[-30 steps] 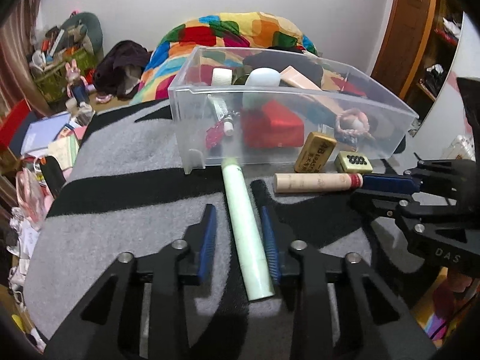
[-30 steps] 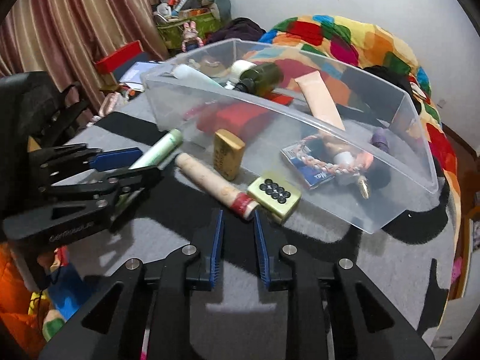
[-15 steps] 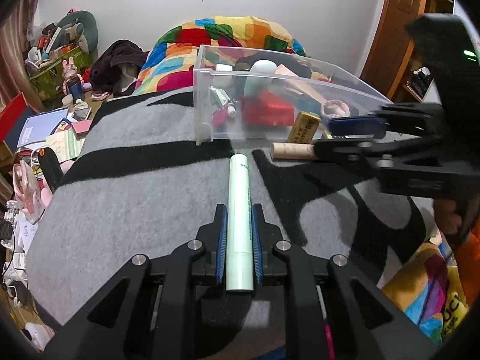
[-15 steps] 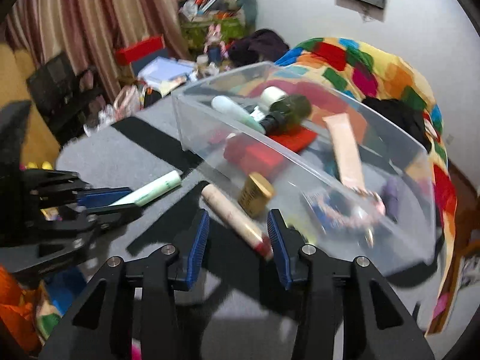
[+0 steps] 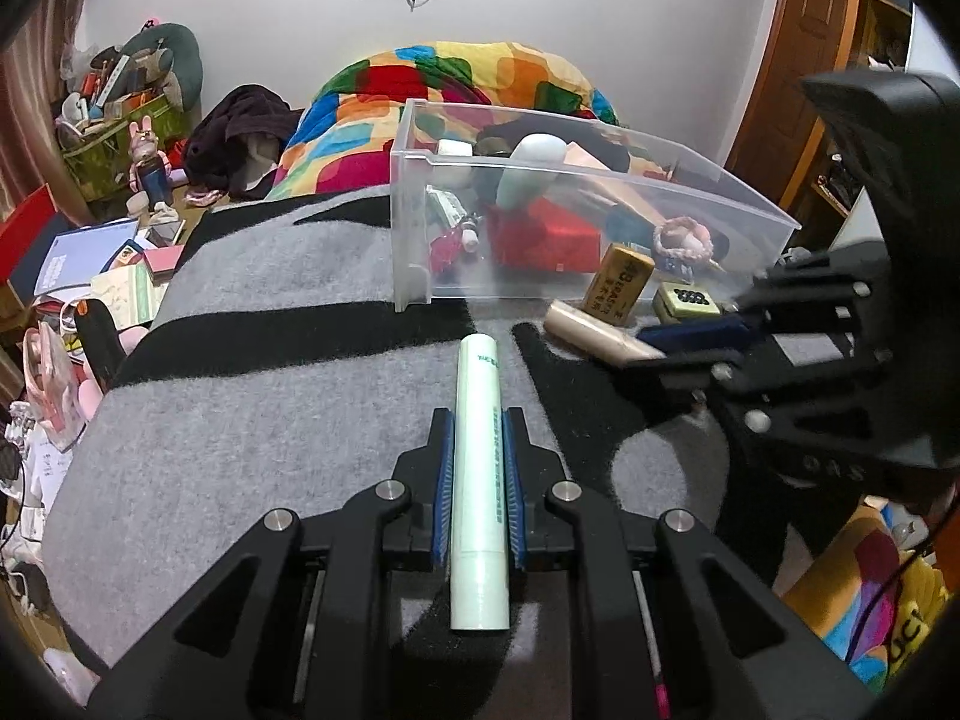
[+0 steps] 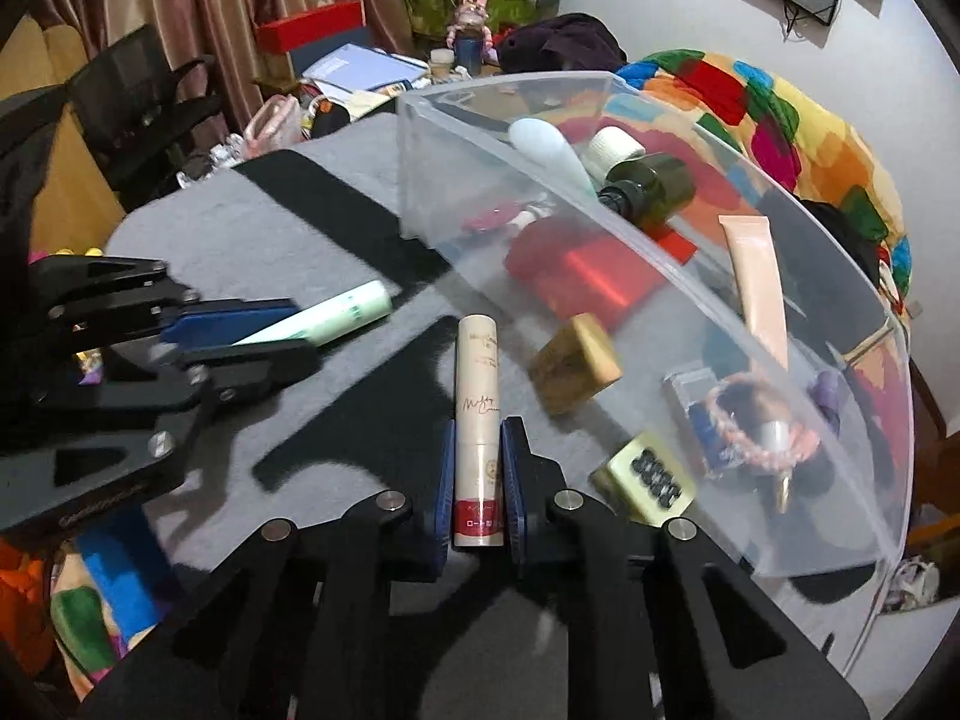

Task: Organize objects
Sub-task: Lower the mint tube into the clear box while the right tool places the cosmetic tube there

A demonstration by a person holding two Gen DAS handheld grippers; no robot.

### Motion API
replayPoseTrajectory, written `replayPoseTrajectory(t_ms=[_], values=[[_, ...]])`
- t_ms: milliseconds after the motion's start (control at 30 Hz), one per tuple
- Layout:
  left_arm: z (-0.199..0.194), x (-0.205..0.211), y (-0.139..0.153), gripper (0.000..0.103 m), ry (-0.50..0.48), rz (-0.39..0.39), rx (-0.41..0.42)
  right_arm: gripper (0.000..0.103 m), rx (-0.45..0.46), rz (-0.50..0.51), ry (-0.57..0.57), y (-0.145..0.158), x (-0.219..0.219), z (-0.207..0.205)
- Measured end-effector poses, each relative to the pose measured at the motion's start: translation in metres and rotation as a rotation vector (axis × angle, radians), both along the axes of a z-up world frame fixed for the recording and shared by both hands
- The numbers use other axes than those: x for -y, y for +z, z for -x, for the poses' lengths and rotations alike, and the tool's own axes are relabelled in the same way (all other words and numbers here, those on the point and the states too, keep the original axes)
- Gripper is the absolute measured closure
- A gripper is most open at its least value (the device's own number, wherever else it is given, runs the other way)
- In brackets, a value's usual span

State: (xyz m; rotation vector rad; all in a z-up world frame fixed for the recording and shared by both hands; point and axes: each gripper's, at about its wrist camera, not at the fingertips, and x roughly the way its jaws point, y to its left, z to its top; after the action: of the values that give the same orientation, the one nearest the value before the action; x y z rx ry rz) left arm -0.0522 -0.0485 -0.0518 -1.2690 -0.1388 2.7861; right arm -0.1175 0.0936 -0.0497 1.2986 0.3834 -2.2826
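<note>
My left gripper (image 5: 477,420) is shut on a pale green tube (image 5: 480,480) that lies lengthwise between its blue pads on the grey and black blanket (image 5: 270,390). In the right wrist view my right gripper (image 6: 477,429) is shut on a beige tube with a red end (image 6: 477,396). The left gripper (image 6: 294,330) and the green tube (image 6: 336,321) show at that view's left. The right gripper (image 5: 672,348) and the beige tube (image 5: 594,333) show at the left view's right. Beyond both stands a clear plastic bin (image 5: 600,174) filled with several toiletries.
A gold block (image 6: 576,363) and a pale green tile with black dots (image 6: 645,477) lie against the bin's near wall. A colourful quilt (image 5: 456,72) is behind the bin. Cluttered floor and boxes (image 5: 90,252) lie past the blanket's left edge.
The left jaws closed on the green tube. The right gripper swung round, opened, then closed on the beige tube's red end.
</note>
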Motion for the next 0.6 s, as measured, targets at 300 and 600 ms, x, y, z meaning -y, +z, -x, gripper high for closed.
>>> replayPoseTrajectory(t_ms=[300,600], values=[[-0.003,-0.008,0.027,0.088,-0.019,-0.052,-0.061,0.089,-0.091,0.190,-0.117,0.038,-0.035,-0.021],[0.013,-0.021,0.070,0.088,-0.048,-0.068,-0.155,0.089,-0.196,0.286,-0.285,0.078,-0.082,-0.014]])
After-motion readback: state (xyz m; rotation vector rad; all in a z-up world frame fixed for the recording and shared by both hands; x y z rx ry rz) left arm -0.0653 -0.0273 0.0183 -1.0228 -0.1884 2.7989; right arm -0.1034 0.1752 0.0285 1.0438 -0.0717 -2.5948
